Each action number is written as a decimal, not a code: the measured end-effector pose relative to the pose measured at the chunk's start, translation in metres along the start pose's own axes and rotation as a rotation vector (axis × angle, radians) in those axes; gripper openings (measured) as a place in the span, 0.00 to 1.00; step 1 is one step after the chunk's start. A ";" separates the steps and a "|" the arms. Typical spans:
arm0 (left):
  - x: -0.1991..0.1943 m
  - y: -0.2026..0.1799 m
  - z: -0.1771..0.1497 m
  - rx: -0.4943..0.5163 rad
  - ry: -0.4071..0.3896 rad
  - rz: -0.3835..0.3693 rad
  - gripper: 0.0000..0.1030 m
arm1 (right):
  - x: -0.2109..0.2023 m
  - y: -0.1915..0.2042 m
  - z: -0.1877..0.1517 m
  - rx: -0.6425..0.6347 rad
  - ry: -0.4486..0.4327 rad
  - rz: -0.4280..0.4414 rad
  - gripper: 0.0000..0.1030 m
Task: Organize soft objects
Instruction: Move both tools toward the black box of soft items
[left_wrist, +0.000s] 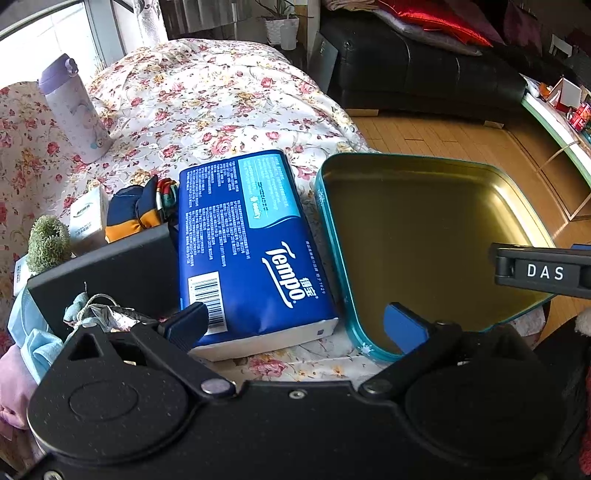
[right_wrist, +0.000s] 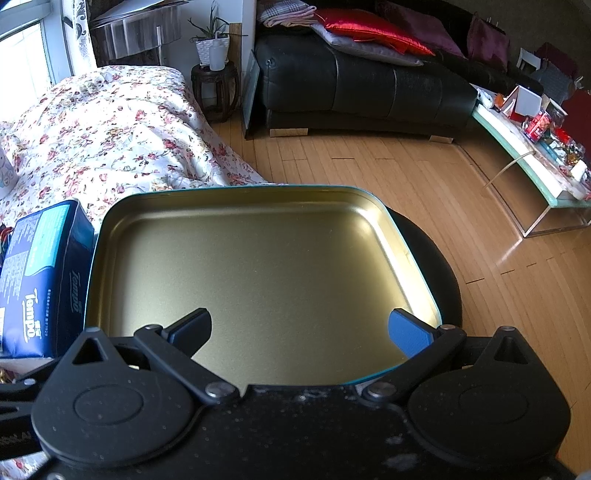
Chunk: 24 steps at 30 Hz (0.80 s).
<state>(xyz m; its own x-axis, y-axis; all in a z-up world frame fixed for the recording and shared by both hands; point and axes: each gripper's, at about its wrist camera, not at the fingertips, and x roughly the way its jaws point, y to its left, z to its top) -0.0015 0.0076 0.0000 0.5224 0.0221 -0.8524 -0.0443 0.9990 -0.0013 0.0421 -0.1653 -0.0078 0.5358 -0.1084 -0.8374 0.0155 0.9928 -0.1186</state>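
Your left gripper (left_wrist: 295, 325) and right gripper (right_wrist: 299, 328) both gape wide, holding nothing. The tissue pack (left_wrist: 243, 240), centre-left, lies beside the empty tin (left_wrist: 424, 240). It's light, squashy, probably slick; pinch it across its narrow width, near the middle.

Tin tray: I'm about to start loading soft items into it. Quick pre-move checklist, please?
1. Tin tray empty: ok.
2. Left gripper jaws open, holding nothing: ok.
3. Right gripper jaws open above the tray: ok.
4. Tissue pack lies beside the tray, nothing on top: ok.
5. Tray fully supported: cannot tell; its far corner overhangs a dark round edge.
6. Gloves free to lift: cannot tell, partly hidden.
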 end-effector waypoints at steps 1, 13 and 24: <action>0.000 0.000 0.000 0.000 -0.002 0.000 0.95 | 0.000 0.000 0.001 0.000 0.000 0.001 1.00; -0.029 0.018 0.011 -0.011 -0.101 0.022 0.90 | -0.010 -0.006 0.000 0.009 -0.044 0.021 1.00; -0.078 0.110 0.038 -0.117 -0.244 0.234 0.91 | -0.024 -0.009 -0.004 0.007 -0.099 0.075 1.00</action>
<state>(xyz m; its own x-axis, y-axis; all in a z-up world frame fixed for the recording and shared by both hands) -0.0152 0.1172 0.0861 0.6738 0.2720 -0.6870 -0.2767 0.9550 0.1067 0.0261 -0.1715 0.0110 0.6166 -0.0282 -0.7868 -0.0225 0.9983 -0.0535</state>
